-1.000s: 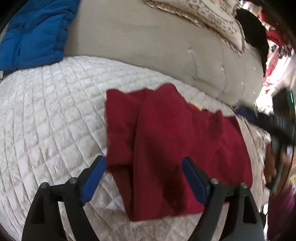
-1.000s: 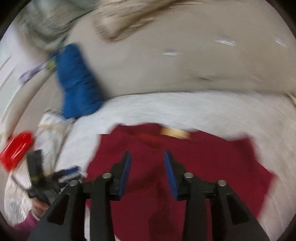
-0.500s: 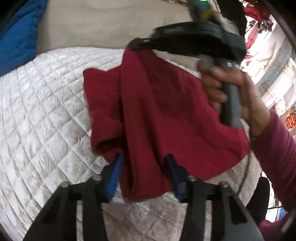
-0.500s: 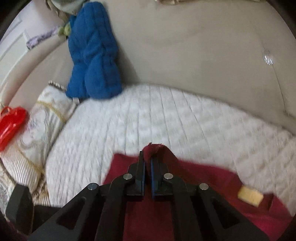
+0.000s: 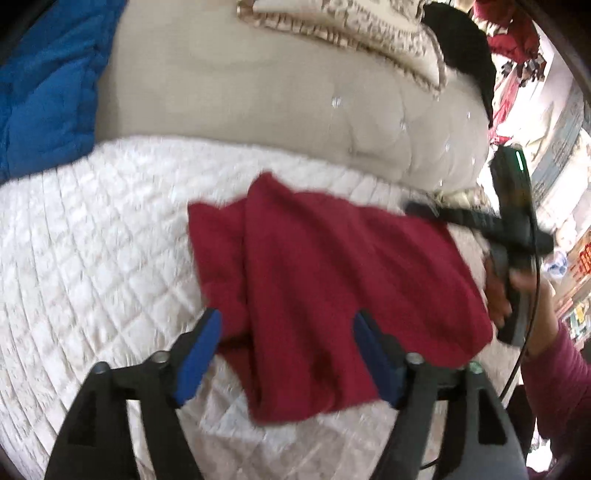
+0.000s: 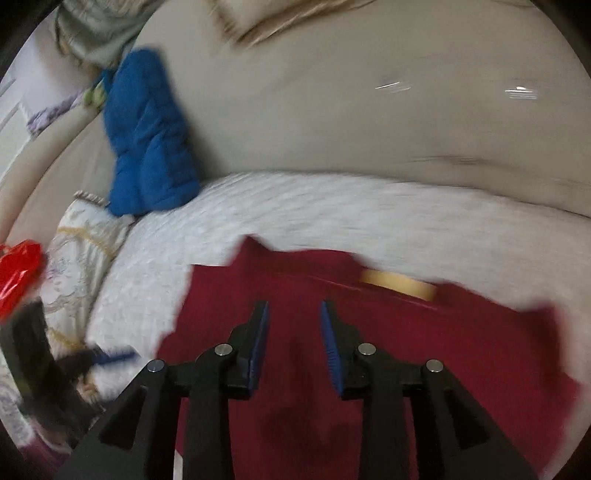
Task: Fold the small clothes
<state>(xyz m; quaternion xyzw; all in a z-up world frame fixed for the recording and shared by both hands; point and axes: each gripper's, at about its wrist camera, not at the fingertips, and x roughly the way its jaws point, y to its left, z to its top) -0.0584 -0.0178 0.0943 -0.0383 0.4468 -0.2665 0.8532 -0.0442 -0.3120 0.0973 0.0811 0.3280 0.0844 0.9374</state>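
A dark red garment (image 5: 325,280) lies partly folded on the white quilted bed cover (image 5: 92,236). My left gripper (image 5: 288,350) is open, its blue pads either side of the garment's near edge, holding nothing. In the right wrist view the garment (image 6: 424,343) lies flat with a tan label (image 6: 399,282) at its far edge. My right gripper (image 6: 293,339) is open and empty above it. The right gripper also shows in the left wrist view (image 5: 480,221), at the garment's right side.
A beige padded headboard (image 5: 258,96) rises behind the bed. A blue quilted jacket (image 6: 147,136) leans at the left. Patterned pillows (image 5: 351,26) sit on top, another pillow (image 6: 81,236) and a red bag (image 6: 18,269) lie at the left.
Both grippers have opened and let go of the red garment. The raised fold has dropped flat onto the bed. The right gripper has drawn back to the garment's right side.
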